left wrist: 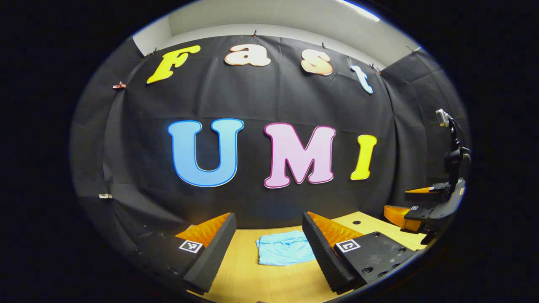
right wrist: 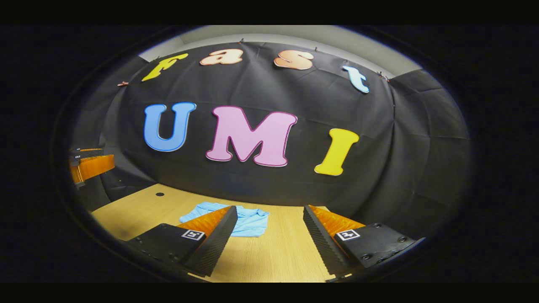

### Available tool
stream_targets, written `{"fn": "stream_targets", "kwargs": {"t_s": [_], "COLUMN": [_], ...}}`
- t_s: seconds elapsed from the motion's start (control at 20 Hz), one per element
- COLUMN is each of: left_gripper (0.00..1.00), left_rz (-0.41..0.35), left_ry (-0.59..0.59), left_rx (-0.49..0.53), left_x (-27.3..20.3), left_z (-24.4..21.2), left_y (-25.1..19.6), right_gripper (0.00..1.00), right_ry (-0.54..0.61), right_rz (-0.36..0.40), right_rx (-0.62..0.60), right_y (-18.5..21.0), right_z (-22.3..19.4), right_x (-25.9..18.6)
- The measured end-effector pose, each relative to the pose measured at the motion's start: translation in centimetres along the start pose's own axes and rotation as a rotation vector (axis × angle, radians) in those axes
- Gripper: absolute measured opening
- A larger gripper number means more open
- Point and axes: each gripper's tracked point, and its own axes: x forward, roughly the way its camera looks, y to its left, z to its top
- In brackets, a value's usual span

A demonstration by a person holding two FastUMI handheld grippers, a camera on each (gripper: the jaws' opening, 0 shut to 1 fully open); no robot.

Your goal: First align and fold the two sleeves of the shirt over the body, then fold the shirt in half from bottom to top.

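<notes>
A light blue shirt (left wrist: 283, 249) lies folded into a compact rectangle on the wooden table (left wrist: 248, 277), well ahead of both grippers. In the left gripper view my left gripper (left wrist: 269, 240) stands open above the table with nothing between its fingers; the shirt shows through the gap. The right gripper (left wrist: 421, 206) appears at the far right of that view, lifted off the table. In the right gripper view my right gripper (right wrist: 269, 229) is open and empty, and the shirt (right wrist: 248, 223) lies ahead and slightly left, partly behind the left finger. The left gripper (right wrist: 88, 166) shows at the far left edge.
The black cloth wall closes off the table's far side and both sides. A small round hole (right wrist: 159, 194) sits in the tabletop near the far left; the same hole (left wrist: 356, 222) shows in the left gripper view. Bare wood (right wrist: 278, 256) surrounds the shirt.
</notes>
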Motion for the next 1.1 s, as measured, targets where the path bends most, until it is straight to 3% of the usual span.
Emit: {"fn": "stream_targets", "kwargs": {"t_s": [0.25, 0.3, 0.4, 0.45, 0.65, 0.8, 1.1], "left_gripper": [0.98, 0.98, 0.97, 0.97, 0.97, 0.97, 0.97], "left_rz": [0.109, 0.102, -0.002, -0.014, -0.034, 0.007, 0.017], "left_ry": [-0.067, -0.052, 0.023, 0.045, 0.050, 0.065, 0.065], "left_rx": [-0.155, -0.172, -0.181, -0.165, -0.107, -0.118, -0.111], "left_x": [-10.1, -11.4, -13.9, -14.9, -14.2, -15.2, -14.9], "left_z": [-0.2, -1.2, -3.3, -3.9, -3.6, -3.4, -3.3], "left_y": [-0.6, -1.2, -3.7, -3.7, -2.2, -0.4, -0.1], "right_gripper": [0.97, 0.97, 0.97, 0.97, 0.97, 0.97, 0.97], "right_ry": [0.002, 0.023, 0.050, 0.047, -0.007, -0.004, -0.076], "right_rz": [0.061, 0.077, 0.119, 0.120, 0.087, 0.080, 0.119], "right_rx": [0.112, 0.125, 0.112, 0.091, 0.045, 0.048, 0.046], "right_y": [2.4, 3.3, 5.3, 5.2, 4.2, 4.8, 6.8], "right_z": [-1.7, -2.4, -2.7, -2.6, -1.6, -1.0, 1.4], "right_x": [-8.6, -9.8, -11.6, -12.5, -13.7, -13.0, -12.3]}}
